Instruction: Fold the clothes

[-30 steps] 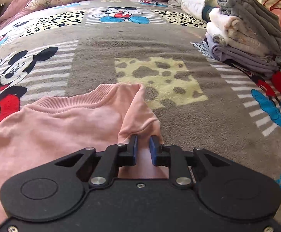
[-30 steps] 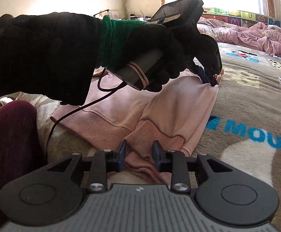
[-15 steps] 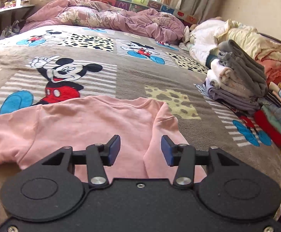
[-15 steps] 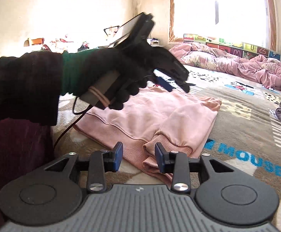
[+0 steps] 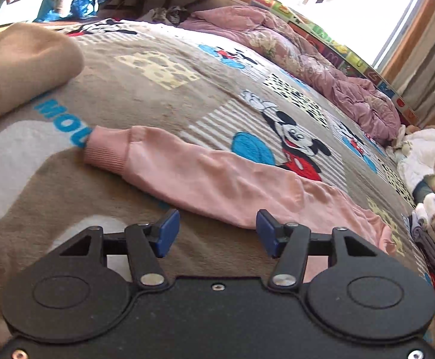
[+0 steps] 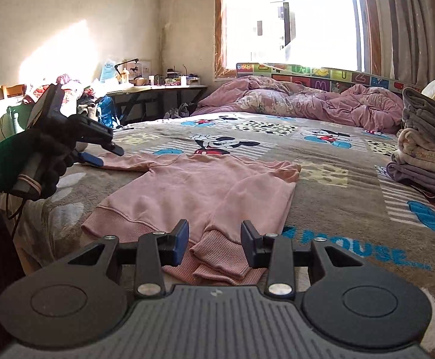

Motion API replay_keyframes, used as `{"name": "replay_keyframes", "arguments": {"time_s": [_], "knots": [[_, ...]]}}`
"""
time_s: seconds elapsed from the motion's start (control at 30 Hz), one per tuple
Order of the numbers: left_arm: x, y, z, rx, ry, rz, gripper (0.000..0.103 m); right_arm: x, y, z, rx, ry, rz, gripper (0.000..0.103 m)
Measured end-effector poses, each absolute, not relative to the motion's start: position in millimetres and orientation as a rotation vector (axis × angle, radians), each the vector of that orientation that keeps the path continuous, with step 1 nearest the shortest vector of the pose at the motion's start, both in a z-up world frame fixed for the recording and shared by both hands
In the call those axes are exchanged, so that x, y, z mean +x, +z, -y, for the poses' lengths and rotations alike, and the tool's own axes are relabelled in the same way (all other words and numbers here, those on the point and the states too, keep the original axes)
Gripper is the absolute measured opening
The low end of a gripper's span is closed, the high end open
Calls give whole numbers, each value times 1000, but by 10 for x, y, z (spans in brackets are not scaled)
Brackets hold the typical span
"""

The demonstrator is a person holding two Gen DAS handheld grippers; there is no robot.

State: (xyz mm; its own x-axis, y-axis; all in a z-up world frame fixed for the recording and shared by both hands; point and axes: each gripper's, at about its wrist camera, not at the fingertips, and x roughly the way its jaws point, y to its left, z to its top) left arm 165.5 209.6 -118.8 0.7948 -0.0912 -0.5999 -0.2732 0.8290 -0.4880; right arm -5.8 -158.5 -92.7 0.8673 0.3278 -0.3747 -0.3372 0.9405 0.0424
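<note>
Left hand-held gripper [image 5: 214,233] agape — sleeve [image 5: 205,176] just beyond.

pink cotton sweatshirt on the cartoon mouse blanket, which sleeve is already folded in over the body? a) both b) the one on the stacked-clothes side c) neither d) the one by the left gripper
b: in the right wrist view the pink cotton sweatshirt has that sleeve lying over its body, while the other sleeve stretches out flat by the open left gripper.
</note>
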Motion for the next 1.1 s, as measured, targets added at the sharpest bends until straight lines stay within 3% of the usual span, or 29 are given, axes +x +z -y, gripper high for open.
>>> {"name": "replay_keyframes", "arguments": {"time_s": [0.33,0.4,0.47,0.53,0.87,1.1], "knots": [[1697,-1495,-2994,-1006,257,-514,52,490,-1031,1717,216,295,-481,42],[1733,-1523,-3036,-1030,284,-484,43,582,-1041,1755,270,276,-478,43],[1772,-1511,-2999,-1015,309,-478,11,640,-1057,1819,330,256,-475,44],[1798,-1452,-2896,-1034,269,-455,9,665,-1085,1886,377,246,-480,45],[1874,-551,-937,-618,-364,-333,9,540,-1417,2454,666,195,-500,46],[1898,-734,213,-340,-521,-418,9,536,-1705,2895,936,206,-470,47]]}}
